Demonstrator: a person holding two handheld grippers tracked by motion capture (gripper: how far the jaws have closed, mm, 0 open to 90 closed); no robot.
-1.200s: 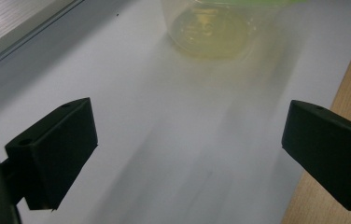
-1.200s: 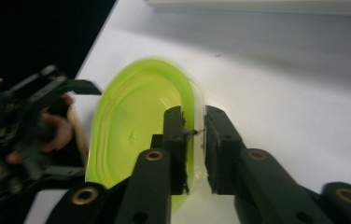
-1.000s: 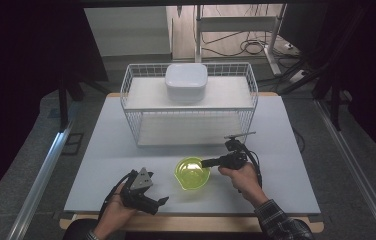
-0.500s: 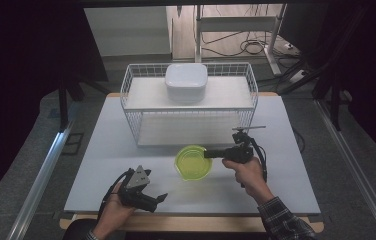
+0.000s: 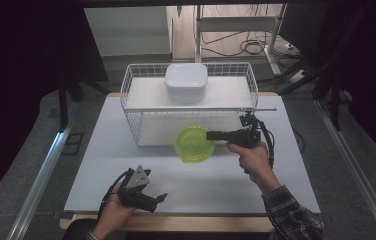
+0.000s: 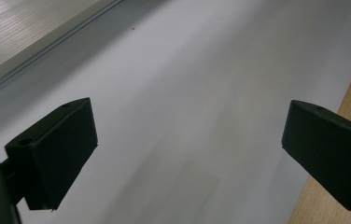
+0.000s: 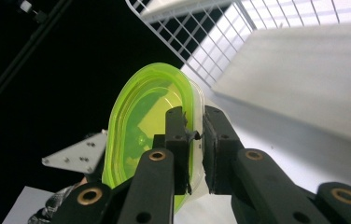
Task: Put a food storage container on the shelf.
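The right gripper (image 7: 194,135) has its two jaws pinched tight on the rim of the green bowl (image 7: 150,126), one jaw inside and one outside. The bowl hangs in the air, tipped up on its side, just in front of the rack (image 5: 188,107) near the middle of the table (image 5: 101,165). To do this well, keep the pinch firm, because only a thin bit of rim is held and the bowl could swing or slip. I think the bowl is going to the rack, where a white box (image 5: 186,81) already sits on the top shelf near its back edge. Lift slowly, keep the bowl away from the wires, and turn it flat before setting it down. The left gripper (image 5: 148,199) rests near the front edge of the table, toward the left corner, with its jaws wide apart and nothing between them. It can wait there out of the way.
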